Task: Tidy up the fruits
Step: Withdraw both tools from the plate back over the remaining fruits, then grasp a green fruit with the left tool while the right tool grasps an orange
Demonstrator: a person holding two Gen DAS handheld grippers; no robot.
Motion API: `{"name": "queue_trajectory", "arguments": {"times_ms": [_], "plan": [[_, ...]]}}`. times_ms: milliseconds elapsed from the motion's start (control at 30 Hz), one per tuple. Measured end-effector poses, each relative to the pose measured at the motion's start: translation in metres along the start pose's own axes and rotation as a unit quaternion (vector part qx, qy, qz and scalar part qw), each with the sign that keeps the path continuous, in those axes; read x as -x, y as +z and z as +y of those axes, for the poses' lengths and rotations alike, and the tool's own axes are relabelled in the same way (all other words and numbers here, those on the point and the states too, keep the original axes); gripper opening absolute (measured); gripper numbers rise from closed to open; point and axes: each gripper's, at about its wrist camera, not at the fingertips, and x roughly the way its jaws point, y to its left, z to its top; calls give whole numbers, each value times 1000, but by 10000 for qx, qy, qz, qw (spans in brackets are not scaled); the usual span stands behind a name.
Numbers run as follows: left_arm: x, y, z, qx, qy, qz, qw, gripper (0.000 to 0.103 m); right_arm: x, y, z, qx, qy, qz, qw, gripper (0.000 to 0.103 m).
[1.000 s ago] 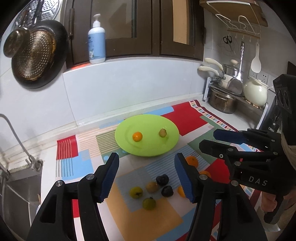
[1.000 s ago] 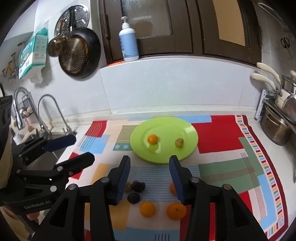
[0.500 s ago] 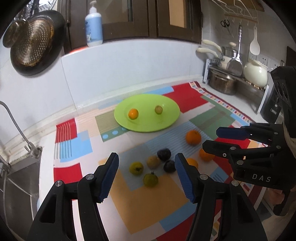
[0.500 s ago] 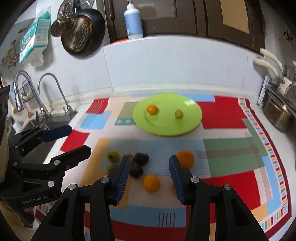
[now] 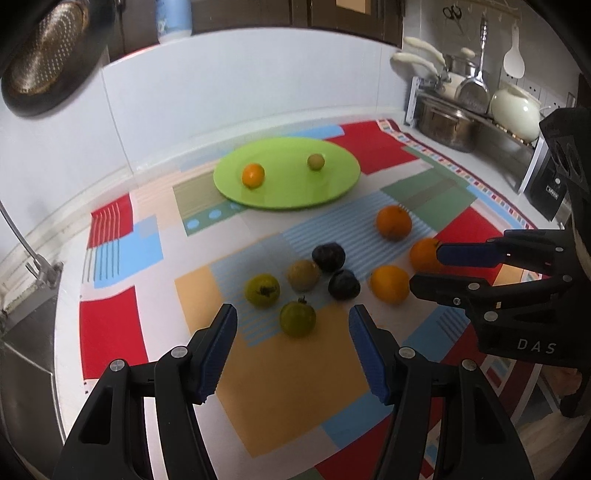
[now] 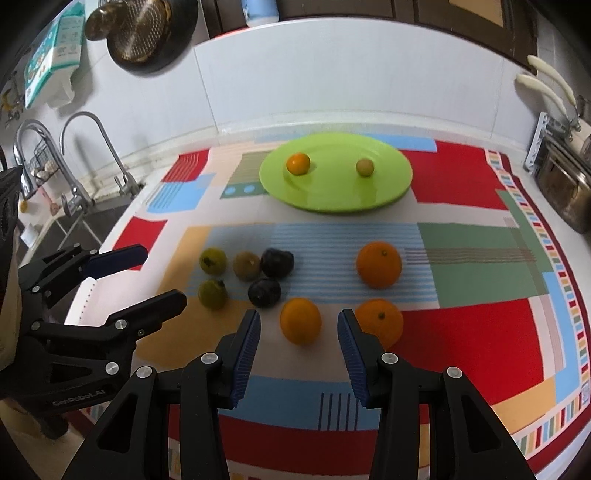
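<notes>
A green plate (image 5: 332,188) (image 6: 384,192) at the back of the mat holds a small orange fruit (image 5: 253,175) (image 6: 298,163) and a small green fruit (image 5: 316,161) (image 6: 365,167). In front lie three oranges, two dark plums and three greenish fruits. My left gripper (image 5: 292,320) is open and empty, with a green fruit (image 5: 297,318) between its fingertips. My right gripper (image 6: 298,325) is open and empty, with an orange (image 6: 300,320) between its fingertips. Another orange (image 6: 379,322) lies right beside its right finger.
A colourful patterned mat (image 6: 461,258) covers the counter. A sink with taps (image 6: 92,147) is at the left. Pots and a rack (image 5: 461,107) stand at the right. A pan (image 6: 147,29) hangs on the back wall.
Both grippers have tilted down and come closer to the loose fruits. The fruits now sit between the fingertips. Nothing was taken hold of.
</notes>
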Motion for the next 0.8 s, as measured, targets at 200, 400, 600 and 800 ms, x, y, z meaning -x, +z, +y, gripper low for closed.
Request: {"name": "queue_trajectory", "arguments": {"times_ms": [200,400,600,800], "plan": [[-16,-5,3,42,-89,212,9997,62,-18,-3,1,9,104,271,9996,45],[-32,-4,6,77,-201,345,9992,61,-34,-4,-2,-49,180,477,9987,45],[-44,-2,7,142,-271,429,9986,54,-45,-3,-4,-83,206,582,9981,45],[-52,-1,6,153,-332,517,9980,42,-52,-1,-7,-141,232,631,9976,44]]}}
